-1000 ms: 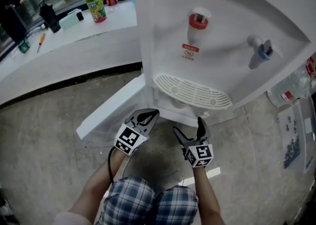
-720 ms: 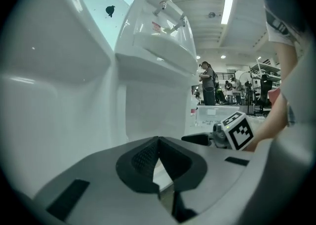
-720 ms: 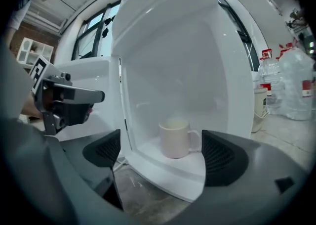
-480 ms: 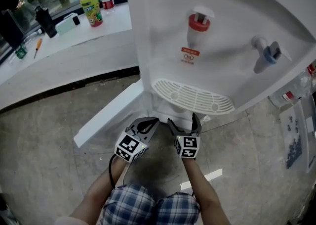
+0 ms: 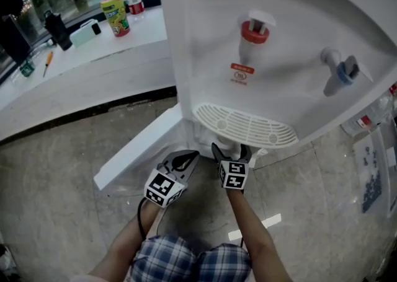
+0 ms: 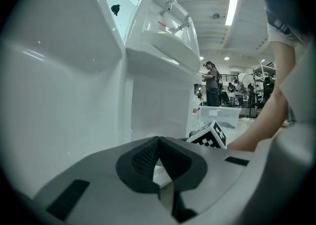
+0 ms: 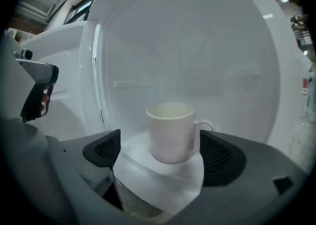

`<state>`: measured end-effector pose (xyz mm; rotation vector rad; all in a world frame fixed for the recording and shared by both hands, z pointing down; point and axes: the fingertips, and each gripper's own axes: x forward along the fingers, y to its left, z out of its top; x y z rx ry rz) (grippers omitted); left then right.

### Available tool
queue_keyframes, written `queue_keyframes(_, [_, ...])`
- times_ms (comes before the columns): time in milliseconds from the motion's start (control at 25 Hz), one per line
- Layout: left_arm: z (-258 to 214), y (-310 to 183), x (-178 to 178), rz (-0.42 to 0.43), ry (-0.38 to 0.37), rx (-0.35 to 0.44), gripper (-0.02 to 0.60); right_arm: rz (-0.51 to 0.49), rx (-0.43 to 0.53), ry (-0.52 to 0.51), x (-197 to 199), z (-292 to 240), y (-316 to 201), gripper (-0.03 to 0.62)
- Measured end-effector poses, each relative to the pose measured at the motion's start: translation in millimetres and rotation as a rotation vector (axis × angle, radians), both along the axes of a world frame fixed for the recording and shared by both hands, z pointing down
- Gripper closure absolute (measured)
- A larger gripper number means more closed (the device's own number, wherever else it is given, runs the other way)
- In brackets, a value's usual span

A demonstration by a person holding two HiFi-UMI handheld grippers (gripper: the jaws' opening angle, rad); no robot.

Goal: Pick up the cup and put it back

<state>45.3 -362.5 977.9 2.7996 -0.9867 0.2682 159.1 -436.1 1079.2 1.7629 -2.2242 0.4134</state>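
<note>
In the head view, the right gripper point(image 5: 231, 150) has pushed forward, past the left gripper point(image 5: 181, 162), into the compartment under the water dispenser's drip tray point(image 5: 245, 127). In the left gripper view, its fingers point(image 6: 138, 159) meet on nothing. In the right gripper view, the white cup point(image 7: 171, 132) stands on the compartment's shelf point(image 7: 143, 169) between spread fingers point(image 7: 219, 157), so closing on it looks to be next.

Right gripper point(image 7: 163, 155) jaws flank the cup point(image 7: 171, 130), apparently clear both sides; open door point(image 5: 139, 141) left, tray point(image 5: 245, 126) close overhead.
</note>
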Motion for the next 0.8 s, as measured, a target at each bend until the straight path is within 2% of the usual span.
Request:
queue_keyframes(360, [4, 3, 3, 0.008, -0.004, 0.002, 0.556, 0.01, -0.071, -0.014, -1, 13, -21, 0.085])
queue_keyframes(480, [4, 4, 2, 0.012, -0.002, -0.01, 0.557, 0.042, -0.082, -0.032, 1, 12, -26, 0.085])
queue_keyframes(720, [5, 6, 0, 0.012, -0.009, -0.013, 0.557, 0.086, -0.098, 0.007, 7, 15, -37, 0.086])
queue_keyframes(800, [3, 7, 0, 0.012, -0.006, -0.013, 0.557, 0.098, -0.1, 0.015, 10, 14, -41, 0.123])
